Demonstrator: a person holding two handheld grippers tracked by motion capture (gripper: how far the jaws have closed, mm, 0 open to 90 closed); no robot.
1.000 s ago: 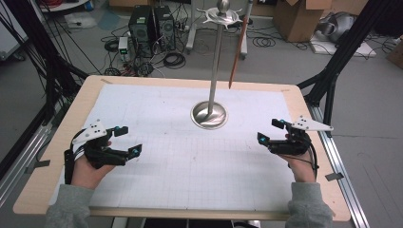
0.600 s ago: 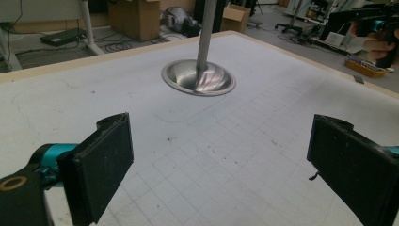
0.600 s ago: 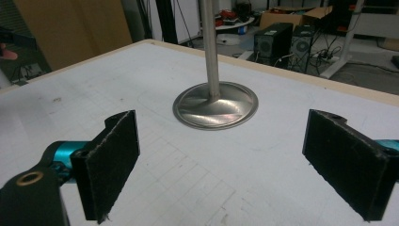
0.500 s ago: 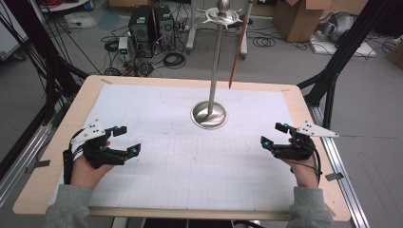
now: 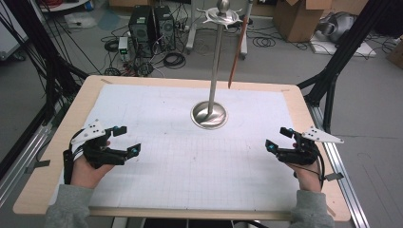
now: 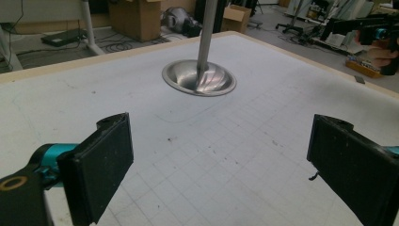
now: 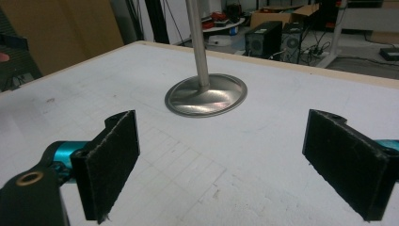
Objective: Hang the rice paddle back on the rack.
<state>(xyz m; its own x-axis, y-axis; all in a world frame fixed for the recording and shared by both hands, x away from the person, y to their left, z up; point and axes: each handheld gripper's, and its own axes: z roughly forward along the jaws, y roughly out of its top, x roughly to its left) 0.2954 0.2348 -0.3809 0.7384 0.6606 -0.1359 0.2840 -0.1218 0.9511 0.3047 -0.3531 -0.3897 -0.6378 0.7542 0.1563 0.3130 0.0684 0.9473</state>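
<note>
Nothing looks begun: the left gripper (image 5: 124, 139) at lower left and the right gripper (image 5: 279, 139) at lower right both hold their jaws wide apart and empty, well apart from the metal stand (image 5: 209, 114), upright at upper centre, untouched

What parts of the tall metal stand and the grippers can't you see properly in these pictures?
- Metal stand: in both gripper views the top edge cuts off its pole; the hooks at the top are in the high view, small.
- Brown strip hanging from it: the high view's top edge cuts off where it attaches.
- Left gripper and right gripper: the high view is too small to show their pads.
</note>
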